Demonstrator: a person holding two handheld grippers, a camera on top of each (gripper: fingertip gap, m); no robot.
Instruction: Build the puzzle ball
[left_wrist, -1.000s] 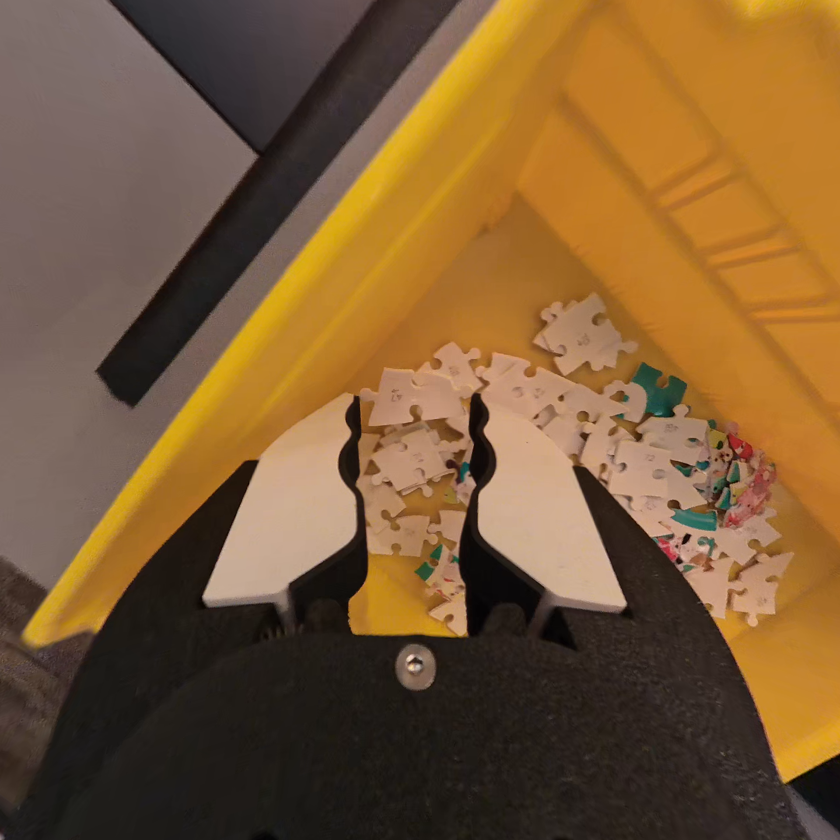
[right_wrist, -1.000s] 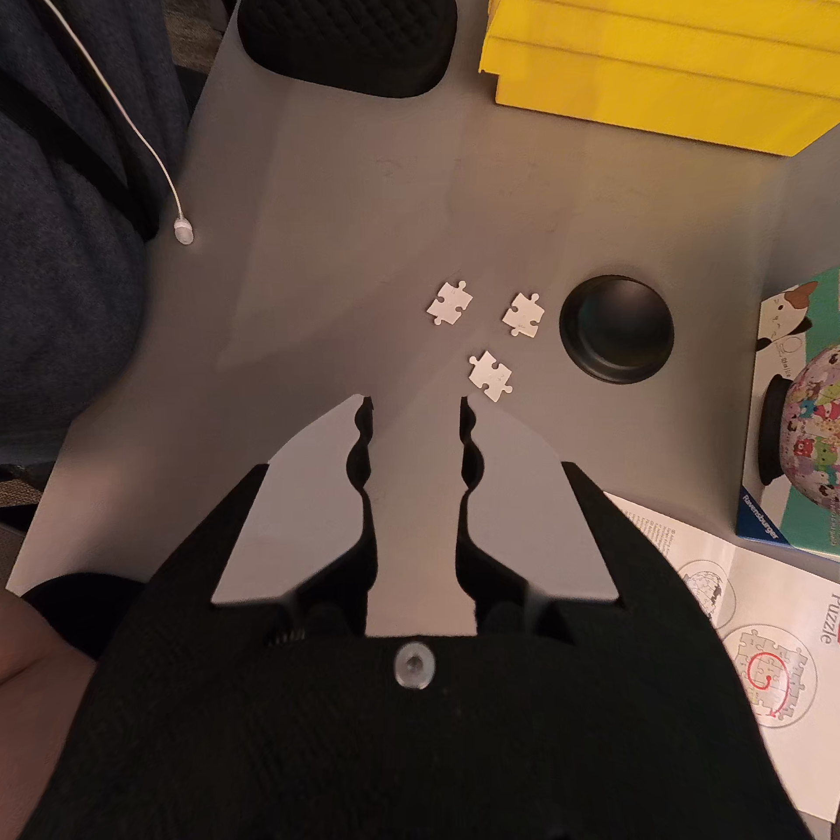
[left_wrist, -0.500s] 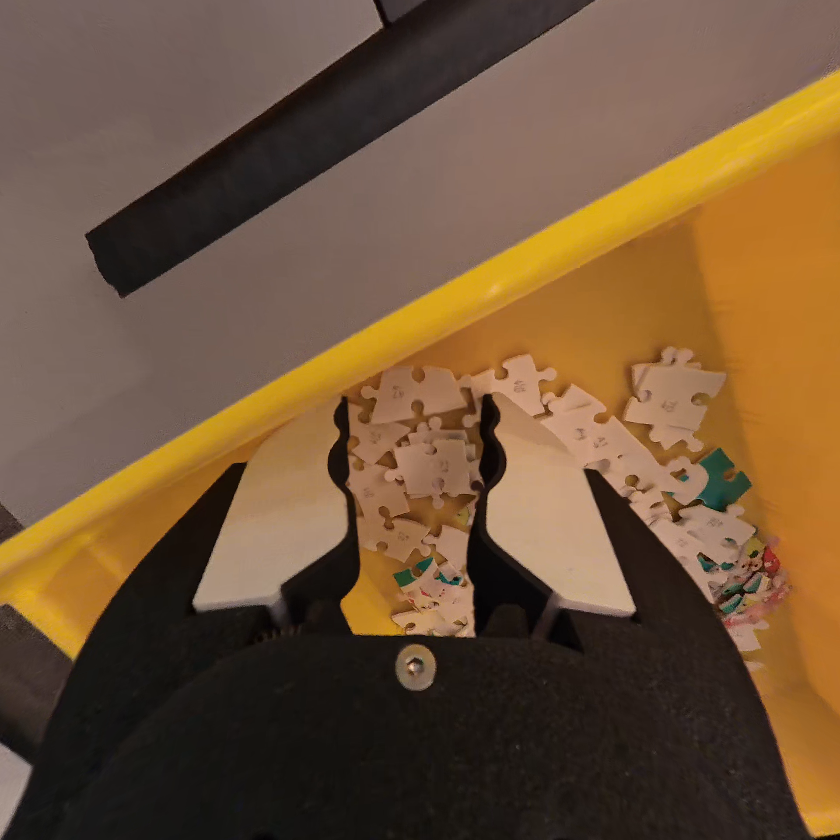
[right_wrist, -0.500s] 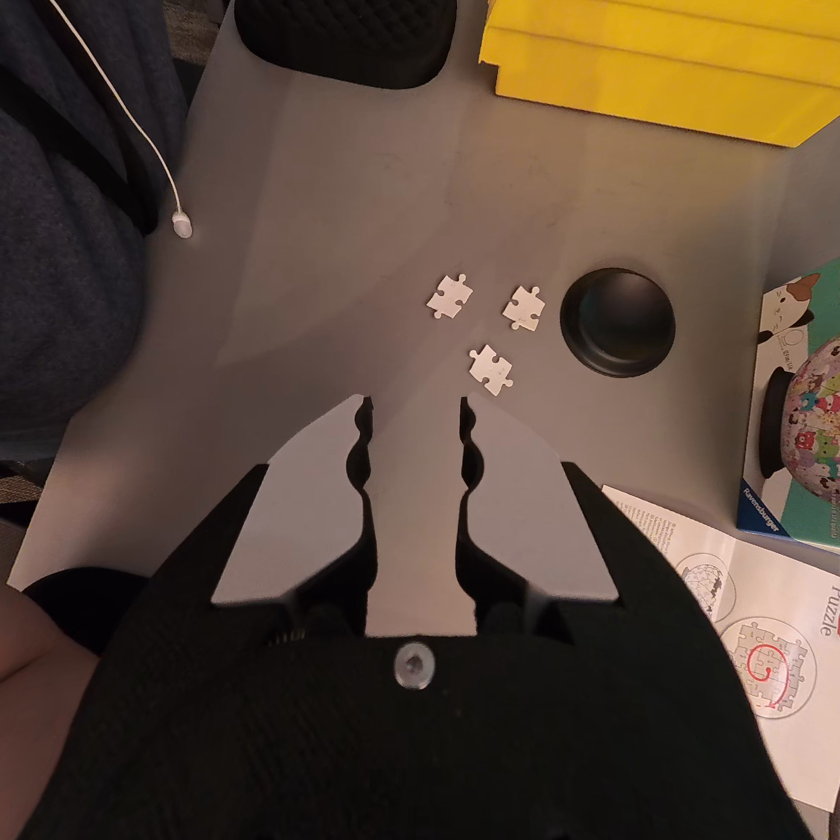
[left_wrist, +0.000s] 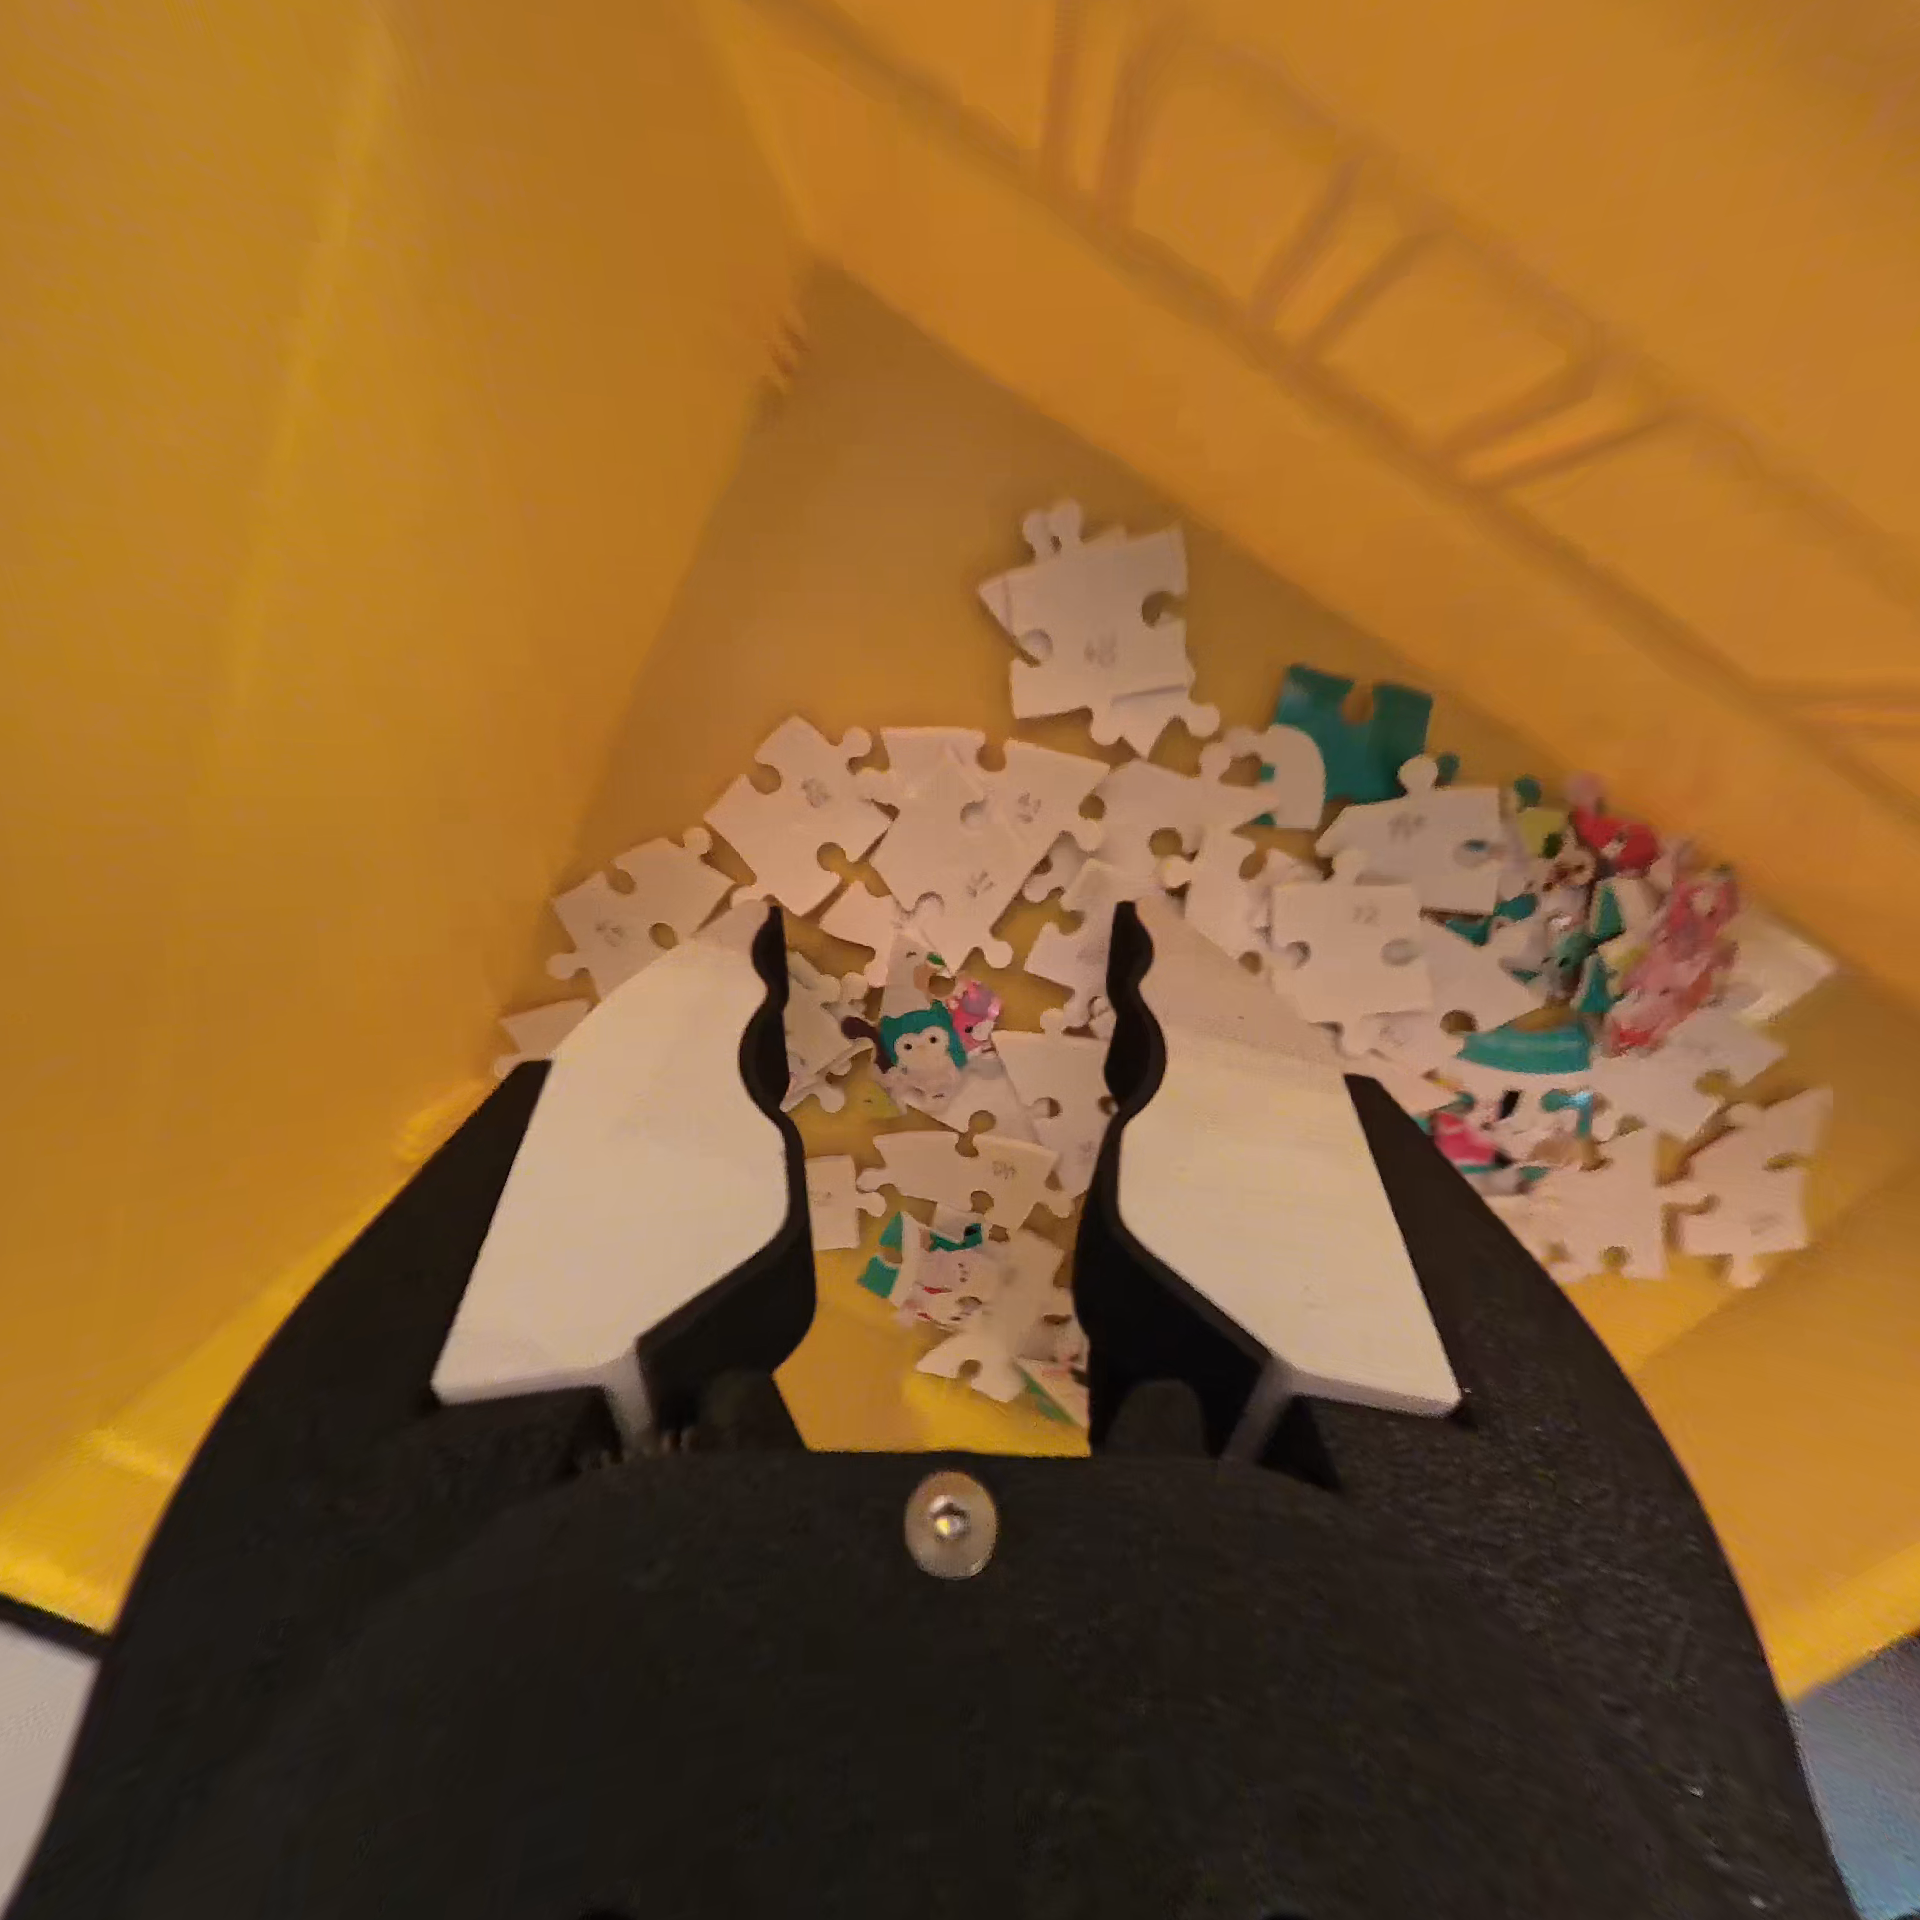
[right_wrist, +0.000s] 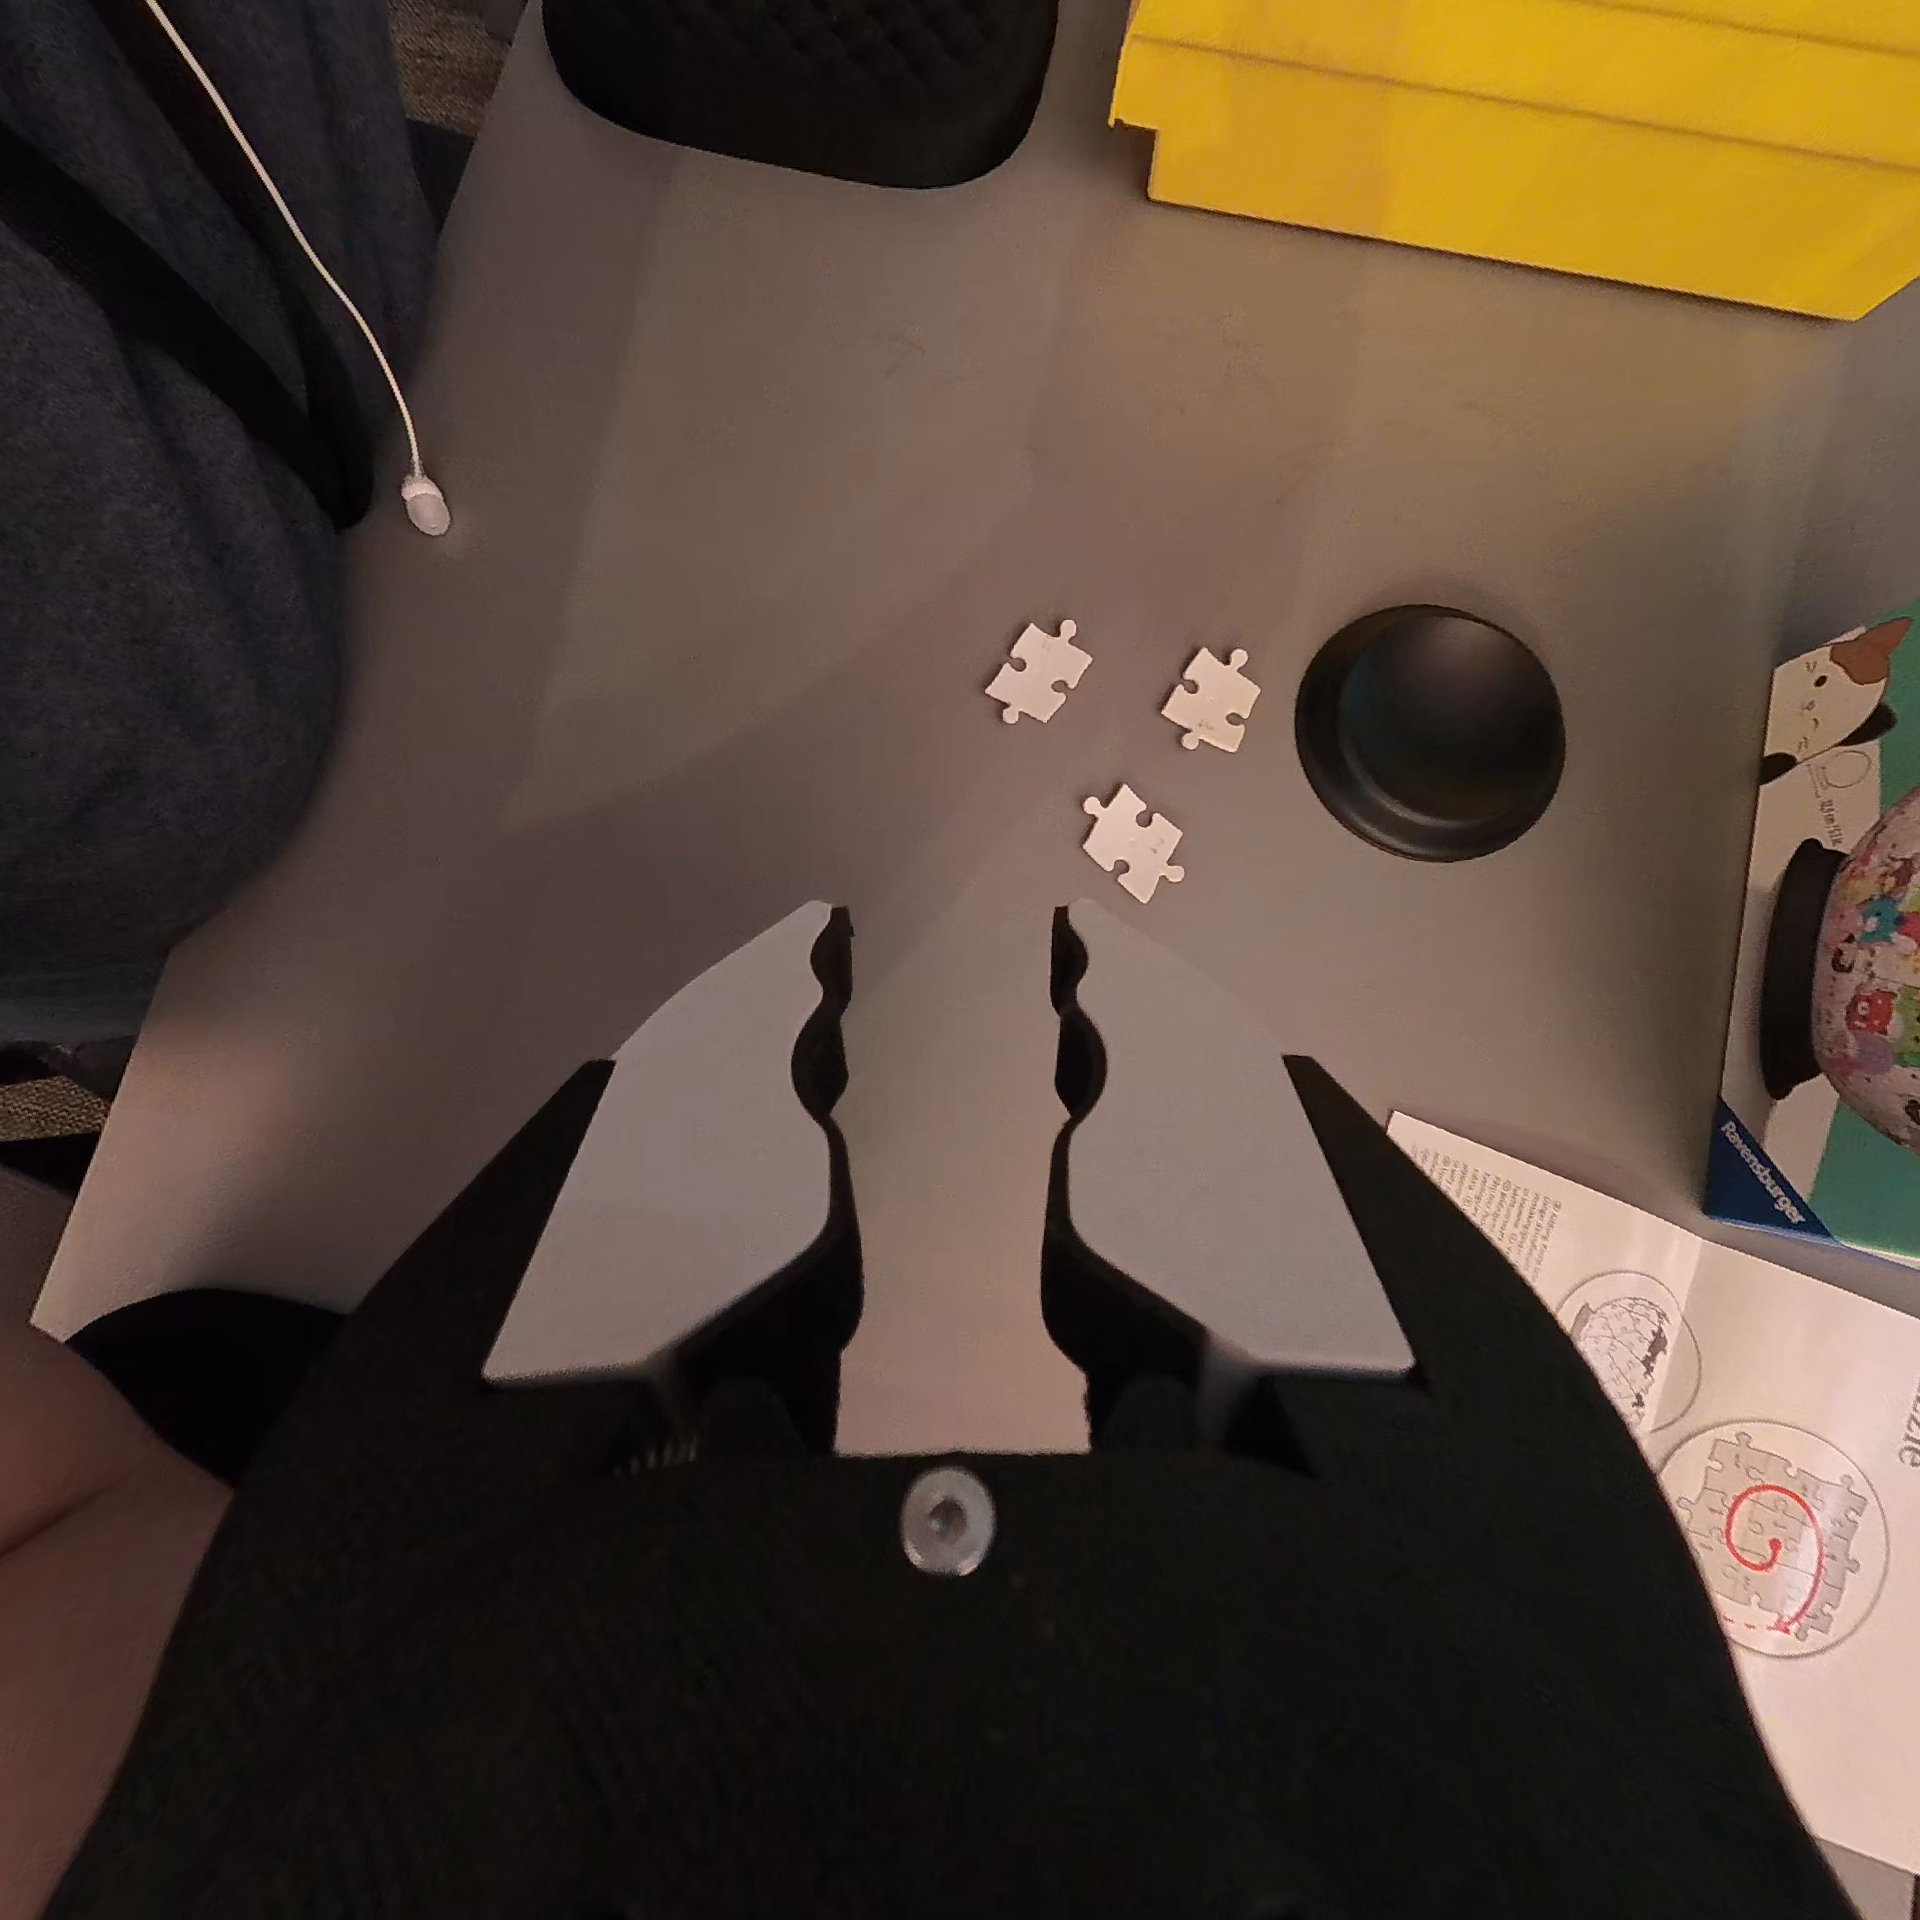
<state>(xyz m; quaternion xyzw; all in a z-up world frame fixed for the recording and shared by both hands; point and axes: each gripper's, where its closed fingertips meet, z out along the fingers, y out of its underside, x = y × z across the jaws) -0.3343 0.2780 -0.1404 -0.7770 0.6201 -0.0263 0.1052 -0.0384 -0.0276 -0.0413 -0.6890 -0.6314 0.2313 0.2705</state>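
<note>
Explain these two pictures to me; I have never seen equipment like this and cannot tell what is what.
There is no robot arm here. A person holds a two-finger tool in each hand, and each tool carries a camera looking forward along its fingers.

The left view looks into a yellow bin. The left gripper is open and empty above a pile of puzzle pieces, most lying white side up.

The right view looks down on a grey table. The right gripper is also open and empty. Ahead of it lie three loose puzzle pieces, a black round stand, the puzzle box, an instruction sheet, and the bin's outside.
</note>
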